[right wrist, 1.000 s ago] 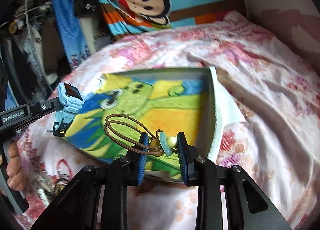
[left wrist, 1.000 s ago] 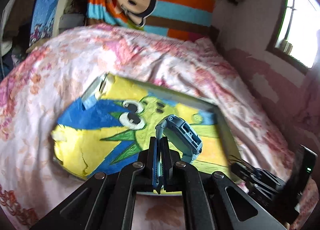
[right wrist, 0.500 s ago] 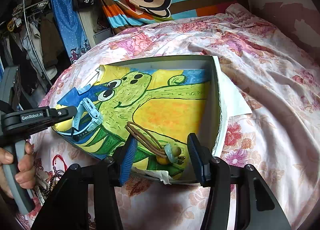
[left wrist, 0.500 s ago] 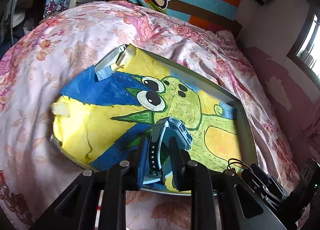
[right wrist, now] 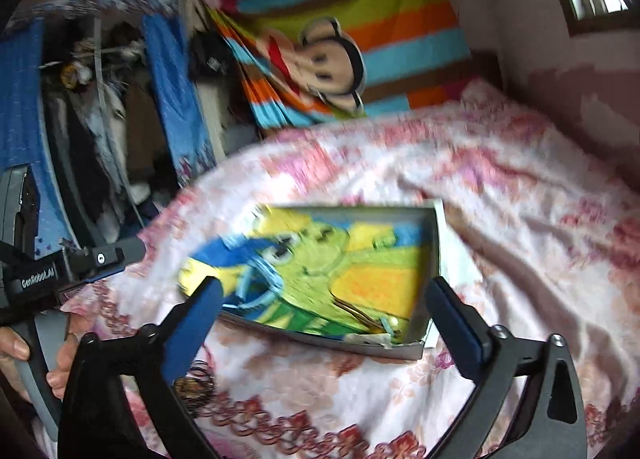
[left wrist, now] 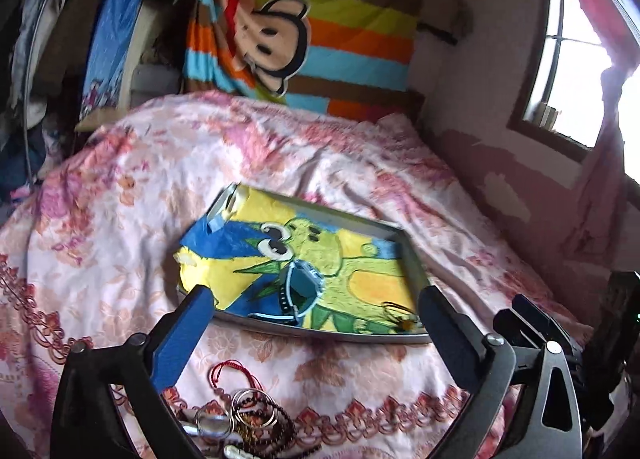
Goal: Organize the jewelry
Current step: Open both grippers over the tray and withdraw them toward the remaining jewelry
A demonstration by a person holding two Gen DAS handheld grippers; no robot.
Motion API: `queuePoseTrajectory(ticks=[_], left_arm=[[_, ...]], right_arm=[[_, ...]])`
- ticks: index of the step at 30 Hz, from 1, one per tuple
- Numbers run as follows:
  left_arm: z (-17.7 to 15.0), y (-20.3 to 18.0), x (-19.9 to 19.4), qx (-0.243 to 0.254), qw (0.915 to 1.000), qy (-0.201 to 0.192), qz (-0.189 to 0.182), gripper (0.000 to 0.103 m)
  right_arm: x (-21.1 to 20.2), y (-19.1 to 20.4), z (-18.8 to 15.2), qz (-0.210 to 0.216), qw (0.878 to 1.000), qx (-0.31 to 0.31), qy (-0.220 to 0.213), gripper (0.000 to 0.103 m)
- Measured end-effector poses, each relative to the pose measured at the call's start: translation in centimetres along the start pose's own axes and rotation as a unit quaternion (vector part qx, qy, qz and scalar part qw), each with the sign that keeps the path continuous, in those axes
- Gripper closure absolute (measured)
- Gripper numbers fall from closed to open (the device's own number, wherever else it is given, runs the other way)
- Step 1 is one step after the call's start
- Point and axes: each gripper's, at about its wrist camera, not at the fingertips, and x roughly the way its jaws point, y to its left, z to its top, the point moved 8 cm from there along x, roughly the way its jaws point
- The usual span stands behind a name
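A shallow grey tray (left wrist: 412, 263) lined with a yellow, green and blue cartoon drawing lies on the bed. A light blue watch (left wrist: 298, 293) lies in its near middle, and a brown cord bracelet with beads (left wrist: 396, 315) lies in its near right corner. My left gripper (left wrist: 314, 299) hangs back from the tray's near edge, its jaws opening wide with nothing held between them. In the right wrist view the watch (right wrist: 260, 285) and bracelet (right wrist: 376, 319) are blurred inside the tray (right wrist: 436, 243). My right gripper (right wrist: 324, 291) is likewise opening wide and holds nothing.
A pile of bangles and bead strings (left wrist: 248, 415) with a red cord (left wrist: 228, 371) lies on the floral sheet (left wrist: 120, 219) just under the left gripper. A striped monkey pillow (left wrist: 304, 39) stands at the headboard. Hanging clothes (right wrist: 100, 119) crowd the left; a hand (right wrist: 60, 359) grips the left tool.
The left gripper let go of the watch and the right let go of the bracelet, both now lying in the tray. Both grippers opened wide and drew back and up from the tray.
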Motion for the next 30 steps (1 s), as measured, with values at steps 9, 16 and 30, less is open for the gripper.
queuePoseTrajectory(ticks=[9, 16, 30], left_arm=[[-2.0, 0.3, -10.7, 0.028, 0.9964, -0.08, 0.004, 0.0], [-4.6, 1.9, -16.0, 0.056, 0.992, -0.108, 0.033, 0.0], [-12.3, 6.6, -18.3, 0.078, 0.9934, -0.058, 0.06, 0.0]], right_arm=[[-9.7, 3.7, -0.6, -0.002, 0.996, -0.022, -0.091, 0.001], [-15.7, 5.1, -2.6, -0.017, 0.992, -0.016, -0.125, 0.001], [-17.6, 5.8, -9.1, -0.032, 0.998, -0.02, -0.058, 0.001]])
